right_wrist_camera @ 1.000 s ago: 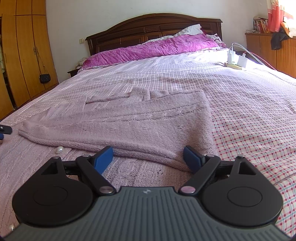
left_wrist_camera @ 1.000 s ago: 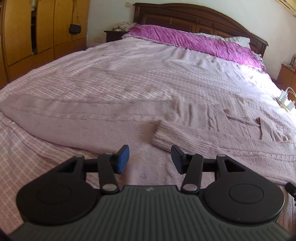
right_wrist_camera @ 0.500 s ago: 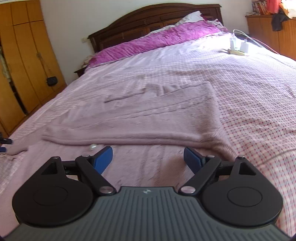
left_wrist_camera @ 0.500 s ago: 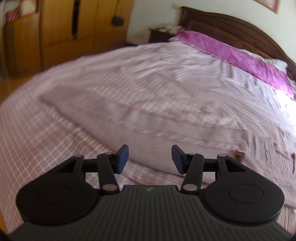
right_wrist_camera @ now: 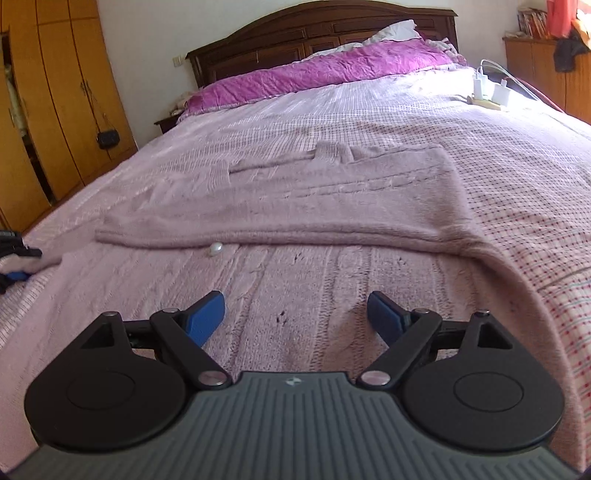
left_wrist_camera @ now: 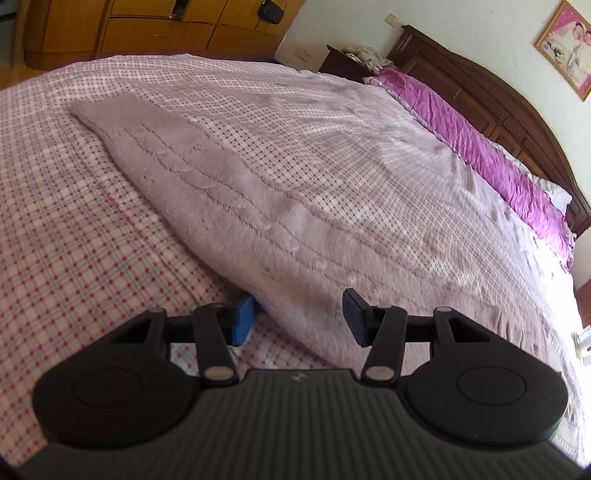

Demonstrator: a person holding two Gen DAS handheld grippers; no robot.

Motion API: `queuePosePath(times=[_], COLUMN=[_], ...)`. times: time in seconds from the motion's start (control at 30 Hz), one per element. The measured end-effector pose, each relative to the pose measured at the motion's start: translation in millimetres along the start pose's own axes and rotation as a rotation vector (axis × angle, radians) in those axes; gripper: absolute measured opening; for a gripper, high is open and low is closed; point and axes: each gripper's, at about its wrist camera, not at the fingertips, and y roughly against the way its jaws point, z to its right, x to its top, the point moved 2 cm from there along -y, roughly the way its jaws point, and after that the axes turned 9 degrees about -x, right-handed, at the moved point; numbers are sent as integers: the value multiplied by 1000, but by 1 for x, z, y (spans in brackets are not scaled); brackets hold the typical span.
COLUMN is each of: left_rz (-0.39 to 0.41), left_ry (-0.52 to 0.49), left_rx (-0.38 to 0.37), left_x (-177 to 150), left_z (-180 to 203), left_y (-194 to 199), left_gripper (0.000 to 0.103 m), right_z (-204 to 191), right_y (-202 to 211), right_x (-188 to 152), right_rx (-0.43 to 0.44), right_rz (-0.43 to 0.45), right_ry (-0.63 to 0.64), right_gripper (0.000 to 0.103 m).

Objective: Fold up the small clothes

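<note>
Left wrist view: left gripper (left_wrist_camera: 295,314) spread wide, straddling sweater (left_wrist_camera: 236,192) edge. Right gripper (right_wrist_camera: 295,314) wide too, empty. Knit looks soft, floppy; pinch edge at 12 o'clock.

Pinks, purples and dark wood

The sweater (right_wrist_camera: 332,195) is dusty mauve-pink with cable-knit ridges; the bedspread (left_wrist_camera: 74,240) is pale pink with a red-and-blue check; the pillow (right_wrist_camera: 325,74) is magenta, the headboard (right_wrist_camera: 314,33) dark brown, the wardrobe (right_wrist_camera: 55,92) orange-yellow, the finger pads (right_wrist_camera: 207,317) blue.
</note>
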Motion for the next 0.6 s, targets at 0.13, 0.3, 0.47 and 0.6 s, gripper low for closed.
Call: queuePosePath(times=[0.13,0.3,0.47,0.6], left_rz=[4,3,14,48], left_ry=[-13,-71,-117,-127], left_rx=[9,27,-6,32], left_x=[4,7,14,18], left_z=[0,4,6,9], left_y=[-5,-15,-33,-40], left_gripper=[53,60,80,80], right_z=[-3,-6,-7,-7], right_y=[-6,-10,-12,-12], right_x=[-5,-8,-13,-13], right_rx=[-16,-20,-21,-17], right_rz=[7,12,36,40], right_ry=[22,40,54,55], right_gripper=[95,99,102,102])
